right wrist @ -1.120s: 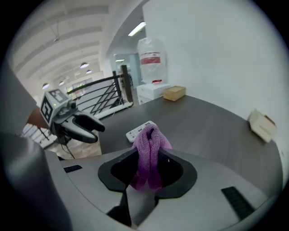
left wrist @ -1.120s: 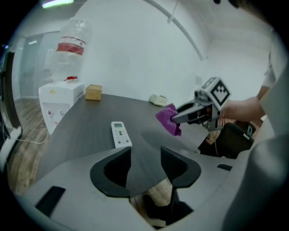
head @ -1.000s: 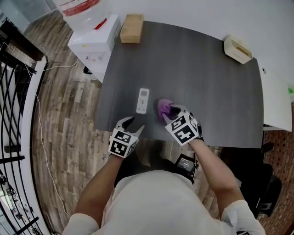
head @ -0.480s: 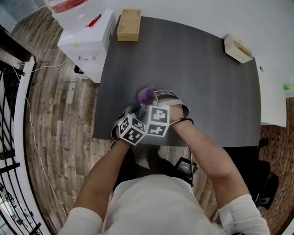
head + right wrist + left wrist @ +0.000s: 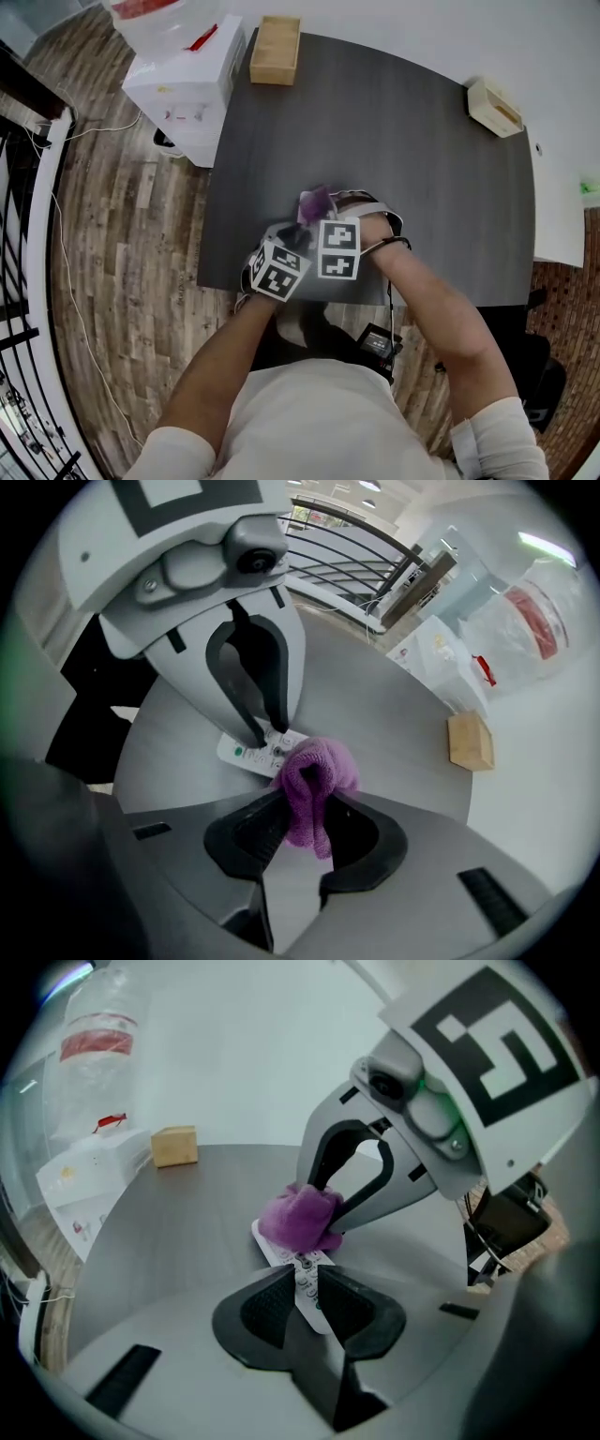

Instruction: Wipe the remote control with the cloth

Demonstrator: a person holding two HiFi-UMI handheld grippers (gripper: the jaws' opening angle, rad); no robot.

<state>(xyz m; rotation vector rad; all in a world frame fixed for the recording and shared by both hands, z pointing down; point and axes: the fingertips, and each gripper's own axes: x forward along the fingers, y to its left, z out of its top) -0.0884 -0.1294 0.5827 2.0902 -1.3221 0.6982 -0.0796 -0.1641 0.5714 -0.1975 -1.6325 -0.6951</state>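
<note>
Two grippers, both clamped.
Left gripper [image 5: 306, 1269], jaws just closing, grips the remote control [image 5: 312, 1305]; right gripper [image 5: 310, 796] pinches the cloth [image 5: 323, 761].

Left tongs [image 5: 306, 1269] have moved in and just been closing, now pinching the remote [image 5: 317, 1314]. Right tongs [image 5: 312, 796] have swung across, bringing the cloth [image 5: 319, 766] onto the remote just beyond the left tongs.

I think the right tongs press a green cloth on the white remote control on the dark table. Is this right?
Not quite: the cloth is purple, not green, as the right gripper view shows. The right tongs do press it on the white remote control on the dark table.
</note>
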